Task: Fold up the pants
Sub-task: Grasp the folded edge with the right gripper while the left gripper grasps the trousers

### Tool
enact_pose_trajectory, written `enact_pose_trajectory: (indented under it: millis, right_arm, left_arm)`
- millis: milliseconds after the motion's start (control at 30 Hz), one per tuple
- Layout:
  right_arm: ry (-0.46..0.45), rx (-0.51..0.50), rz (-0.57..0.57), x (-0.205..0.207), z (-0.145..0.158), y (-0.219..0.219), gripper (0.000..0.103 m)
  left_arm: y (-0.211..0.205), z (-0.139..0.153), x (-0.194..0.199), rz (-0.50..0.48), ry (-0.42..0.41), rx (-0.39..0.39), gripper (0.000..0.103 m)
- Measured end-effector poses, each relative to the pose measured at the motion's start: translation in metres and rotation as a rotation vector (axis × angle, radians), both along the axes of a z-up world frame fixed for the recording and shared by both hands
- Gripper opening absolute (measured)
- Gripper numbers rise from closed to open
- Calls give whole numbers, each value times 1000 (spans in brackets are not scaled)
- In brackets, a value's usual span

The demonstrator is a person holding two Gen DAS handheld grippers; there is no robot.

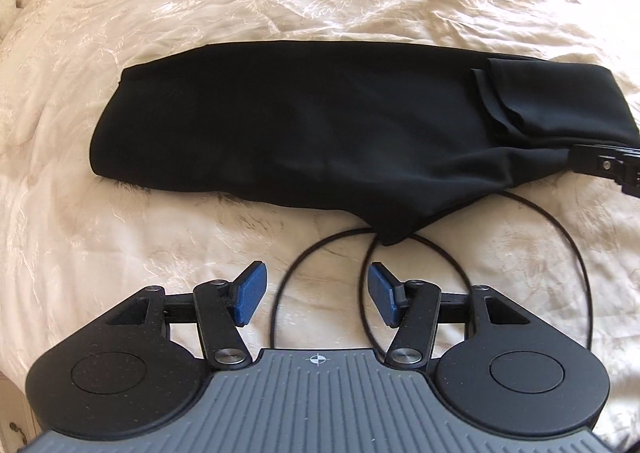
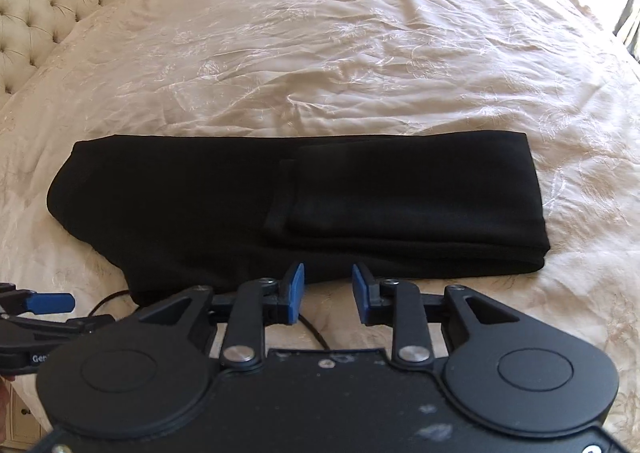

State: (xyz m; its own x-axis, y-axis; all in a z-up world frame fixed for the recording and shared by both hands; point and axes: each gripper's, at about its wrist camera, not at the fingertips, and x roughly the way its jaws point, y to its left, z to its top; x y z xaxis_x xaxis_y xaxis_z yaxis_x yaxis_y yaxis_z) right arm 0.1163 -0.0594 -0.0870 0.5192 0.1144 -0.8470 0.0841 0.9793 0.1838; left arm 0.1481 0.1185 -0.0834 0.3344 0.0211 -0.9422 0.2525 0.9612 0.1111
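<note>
Pants (image 2: 280, 213) are lying on the bed (image 2: 340, 53) at 12 o'clock of both grippers, legs stacked, hem end doubled over the right part. Left gripper (image 1: 316, 295) and right gripper (image 2: 328, 295) are both gaping apart, holding nothing. Likely mid-fold; next move probably needs clamping an end and carrying it across, clear of the cable (image 1: 560, 221).

Partial white lettering "Gen" – on left claw (image 2: 52, 303) body; rest cut off.
</note>
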Motion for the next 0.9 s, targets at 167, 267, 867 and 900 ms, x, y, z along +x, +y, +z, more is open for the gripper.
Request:
enact_pose_trajectory:
  millis: [167,267,867,900]
  right_arm:
    - [47,102,73,21,-8,62,12]
    - [17,81,56,30,-8,92,9]
    - [284,19,-134,44,-71,131,7]
    - [287,10,-131,45,-71,133,7]
  left_arm:
    - [45,5,10,6,-31,-33,55]
    - [72,3,19,24,-25,-57,55]
    - [170,-10,97,163,-27,-235,56]
    - [173,-12,100,178,-28,-243,57]
